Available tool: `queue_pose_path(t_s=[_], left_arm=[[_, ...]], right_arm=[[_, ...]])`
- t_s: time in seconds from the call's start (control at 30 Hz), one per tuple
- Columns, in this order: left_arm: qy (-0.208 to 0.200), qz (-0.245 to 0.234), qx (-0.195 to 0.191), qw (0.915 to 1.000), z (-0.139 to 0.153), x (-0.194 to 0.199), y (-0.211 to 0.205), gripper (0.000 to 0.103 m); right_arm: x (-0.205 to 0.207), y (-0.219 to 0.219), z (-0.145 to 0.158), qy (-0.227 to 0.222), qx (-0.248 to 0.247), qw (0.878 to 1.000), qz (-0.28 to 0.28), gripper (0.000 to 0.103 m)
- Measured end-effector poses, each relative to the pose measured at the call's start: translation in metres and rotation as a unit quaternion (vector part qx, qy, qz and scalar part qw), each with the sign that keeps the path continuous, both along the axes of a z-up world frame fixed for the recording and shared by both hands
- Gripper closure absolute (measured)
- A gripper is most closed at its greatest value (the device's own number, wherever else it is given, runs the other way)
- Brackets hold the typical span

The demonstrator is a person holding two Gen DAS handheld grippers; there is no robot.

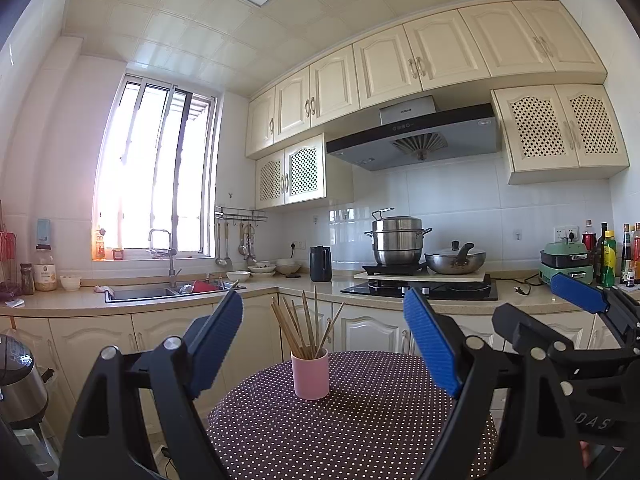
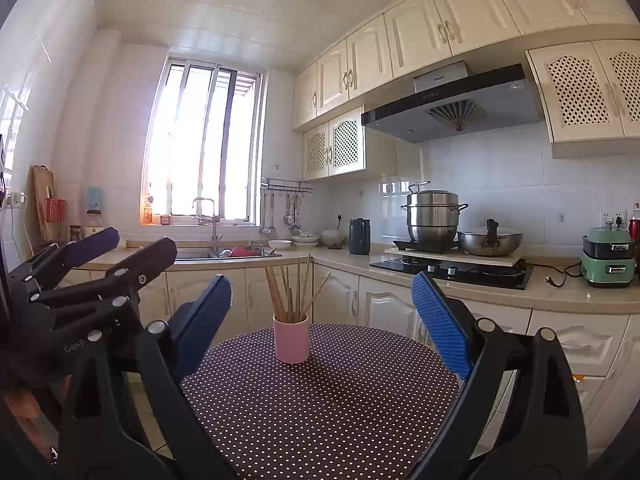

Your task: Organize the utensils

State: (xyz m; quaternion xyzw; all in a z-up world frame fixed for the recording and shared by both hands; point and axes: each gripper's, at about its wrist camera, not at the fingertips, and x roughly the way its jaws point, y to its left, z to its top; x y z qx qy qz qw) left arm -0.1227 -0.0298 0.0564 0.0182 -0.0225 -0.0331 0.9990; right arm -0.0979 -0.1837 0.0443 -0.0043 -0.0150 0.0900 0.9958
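Note:
A pink cup (image 1: 310,374) holds several wooden chopsticks (image 1: 306,326) and stands upright on a round table with a dark polka-dot cloth (image 1: 360,420). My left gripper (image 1: 324,344) is open and empty, raised above the near side of the table, with the cup between its blue pads beyond them. My right gripper (image 2: 322,320) is open and empty at about the same height. The cup (image 2: 291,338) and chopsticks (image 2: 292,294) show there too, ahead of it. Each gripper appears at the edge of the other's view.
A kitchen counter (image 1: 280,286) runs behind the table with a sink (image 1: 160,292), bowls, a dark kettle (image 1: 320,263), a hob with a steamer pot (image 1: 396,242) and a wok. Bottles and a green appliance (image 1: 566,262) stand at the right. An appliance (image 1: 20,384) stands at floor left.

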Motion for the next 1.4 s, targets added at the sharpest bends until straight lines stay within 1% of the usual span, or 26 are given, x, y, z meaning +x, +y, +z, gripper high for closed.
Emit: queue_pose_path(t_s=[0.67, 1.4], left_arm=[[0.001, 0.001, 0.002, 1.0, -0.002, 0.001, 0.004, 0.022], [0.007, 0.003, 0.004, 1.0, -0.008, 0.003, 0.011, 0.022]], right_arm=[[0.0, 0.001, 0.001, 0.002, 0.001, 1.0, -0.001, 0.013], [0.003, 0.004, -0.005, 0.008, 0.002, 1.0, 0.0, 0.013]])
